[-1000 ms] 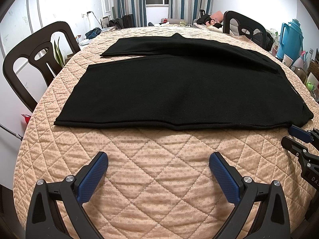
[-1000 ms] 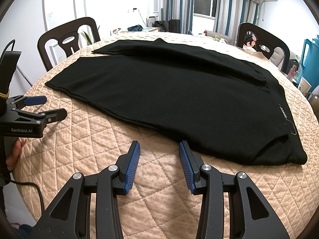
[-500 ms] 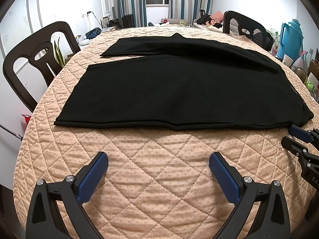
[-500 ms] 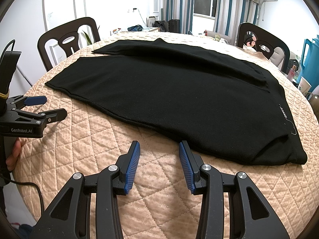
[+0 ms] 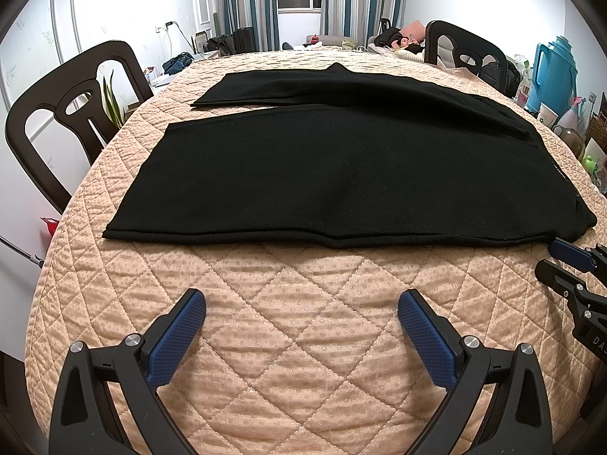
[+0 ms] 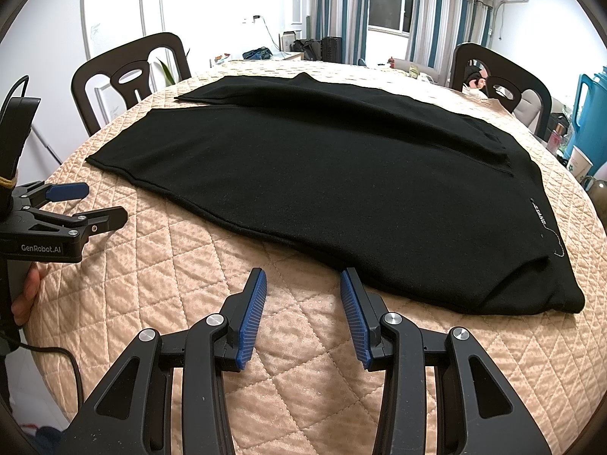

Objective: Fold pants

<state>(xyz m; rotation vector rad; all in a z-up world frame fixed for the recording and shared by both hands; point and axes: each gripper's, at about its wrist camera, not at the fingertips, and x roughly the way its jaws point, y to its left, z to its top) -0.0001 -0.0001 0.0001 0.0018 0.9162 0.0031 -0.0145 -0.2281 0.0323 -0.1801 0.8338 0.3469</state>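
Black pants (image 5: 341, 174) (image 6: 341, 174) lie flat on the quilted peach table cover (image 5: 303, 341) (image 6: 189, 265), both legs stretched to the left and the waist at the right. My left gripper (image 5: 301, 303) stands open over the bare cover, a little short of the near leg's edge, with nothing between its blue pads. My right gripper (image 6: 301, 278) is open too, its right fingertip (image 6: 347, 278) just at the pants' near edge, close to the waist end. Each gripper shows at the side of the other's view: left gripper (image 6: 98, 204), right gripper (image 5: 557, 258).
Dark chairs stand at the table's left (image 5: 68, 113) and far right (image 5: 466, 49). A blue thermos jug (image 5: 554, 72), cups and bottles crowd the right side beyond the table. A hand (image 6: 26, 292) holds the left gripper's handle. A person lies at the far back (image 5: 402, 43).
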